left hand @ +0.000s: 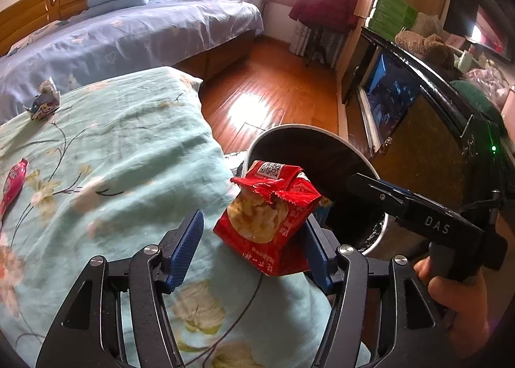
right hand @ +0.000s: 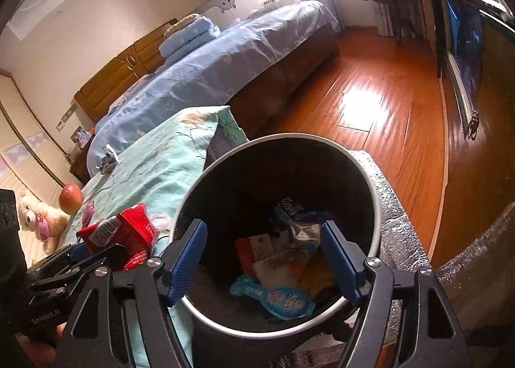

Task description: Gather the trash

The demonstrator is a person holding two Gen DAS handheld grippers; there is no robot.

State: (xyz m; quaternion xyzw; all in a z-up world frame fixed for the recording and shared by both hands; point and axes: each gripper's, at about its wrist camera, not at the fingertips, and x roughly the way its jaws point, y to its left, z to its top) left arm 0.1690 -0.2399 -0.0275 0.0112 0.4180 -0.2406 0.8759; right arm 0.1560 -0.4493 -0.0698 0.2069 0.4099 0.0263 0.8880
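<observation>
A red snack packet [left hand: 267,216], torn at the top, stands between the blue pads of my left gripper [left hand: 254,252]. It leans on the right pad and a gap shows at the left pad, so the jaws are open. The packet hangs at the rim of a round dark trash bin [left hand: 289,127] beside the bed. My right gripper [right hand: 264,260] is open over the bin [right hand: 370,174] with nothing between its fingers. Several wrappers lie in the bottom of the bin. In the right wrist view the red packet [right hand: 128,229] sits left of the bin.
On the teal floral quilt [left hand: 128,149] lie a crumpled blue-white wrapper [left hand: 43,104] and a pink wrapper [left hand: 14,187]. An apple [right hand: 70,197] and a teddy bear [right hand: 35,216] rest further back. A dark cabinet [left hand: 418,149] stands right of the bin, and wooden floor [right hand: 370,84] lies beyond.
</observation>
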